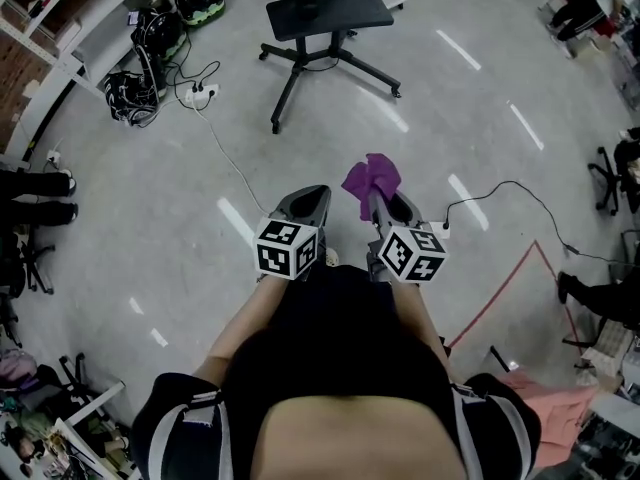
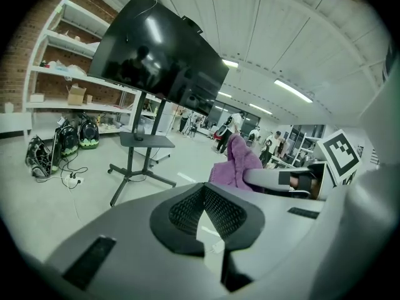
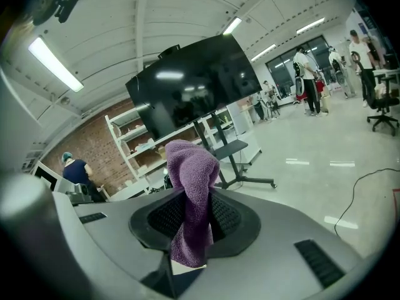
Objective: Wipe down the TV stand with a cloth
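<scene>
The TV stand (image 1: 325, 16), a black wheeled stand with a small shelf, is on the grey floor a few steps ahead of me. It carries a large black TV (image 2: 159, 52), which also shows in the right gripper view as TV (image 3: 194, 83). My right gripper (image 1: 380, 200) is shut on a purple cloth (image 1: 372, 176) that sticks up from its jaws. The cloth (image 3: 192, 180) drapes over the pads. My left gripper (image 1: 308, 202) is level with it, just to the left, shut and holding nothing. Both grippers are well short of the stand.
A power strip with cables (image 1: 197, 93) lies left of the stand's base, with helmets and bags (image 1: 160, 30) by white shelving (image 1: 60, 63). A black cable (image 1: 500, 188) and red floor tape (image 1: 500, 293) run at right. People's feet (image 1: 40, 183) are at the left edge.
</scene>
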Demonstrator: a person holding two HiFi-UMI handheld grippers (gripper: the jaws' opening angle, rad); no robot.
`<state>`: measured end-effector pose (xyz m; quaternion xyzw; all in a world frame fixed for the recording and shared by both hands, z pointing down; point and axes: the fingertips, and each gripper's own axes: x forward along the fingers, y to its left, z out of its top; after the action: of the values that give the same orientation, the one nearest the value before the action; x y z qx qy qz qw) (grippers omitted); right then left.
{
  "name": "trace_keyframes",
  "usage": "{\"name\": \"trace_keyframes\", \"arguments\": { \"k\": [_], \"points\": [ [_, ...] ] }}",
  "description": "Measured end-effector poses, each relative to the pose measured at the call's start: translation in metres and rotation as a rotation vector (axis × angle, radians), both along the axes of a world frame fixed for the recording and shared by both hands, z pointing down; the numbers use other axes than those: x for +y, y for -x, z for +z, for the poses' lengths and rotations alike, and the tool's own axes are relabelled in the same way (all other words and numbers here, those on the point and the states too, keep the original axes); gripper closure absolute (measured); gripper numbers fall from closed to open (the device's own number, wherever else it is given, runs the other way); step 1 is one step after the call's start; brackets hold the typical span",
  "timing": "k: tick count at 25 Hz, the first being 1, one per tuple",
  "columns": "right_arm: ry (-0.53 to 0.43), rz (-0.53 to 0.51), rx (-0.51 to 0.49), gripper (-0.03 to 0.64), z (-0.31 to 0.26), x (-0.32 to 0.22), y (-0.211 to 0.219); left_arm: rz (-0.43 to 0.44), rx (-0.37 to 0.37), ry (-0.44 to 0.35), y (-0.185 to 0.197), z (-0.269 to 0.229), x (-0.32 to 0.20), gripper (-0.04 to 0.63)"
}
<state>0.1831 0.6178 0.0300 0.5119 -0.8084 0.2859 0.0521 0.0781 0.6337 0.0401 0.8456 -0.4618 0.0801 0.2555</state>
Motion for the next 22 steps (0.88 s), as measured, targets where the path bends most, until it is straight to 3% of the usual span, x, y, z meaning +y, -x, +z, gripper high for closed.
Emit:
{"name": "trace_keyframes", "arguments": {
  "k": [13,22],
  "points": [
    [0.043,-0.01,-0.015,0.515,0.013,-0.029,0.001,-0.027,0.004,0.031,0.004,0.011,-0.036,0.589],
    [0.053,-0.02,-0.031,0.515,0.012,-0.09,0.009,-0.037,0.003,0.031,0.015,0.007,-0.095,0.589]
  ]
}}
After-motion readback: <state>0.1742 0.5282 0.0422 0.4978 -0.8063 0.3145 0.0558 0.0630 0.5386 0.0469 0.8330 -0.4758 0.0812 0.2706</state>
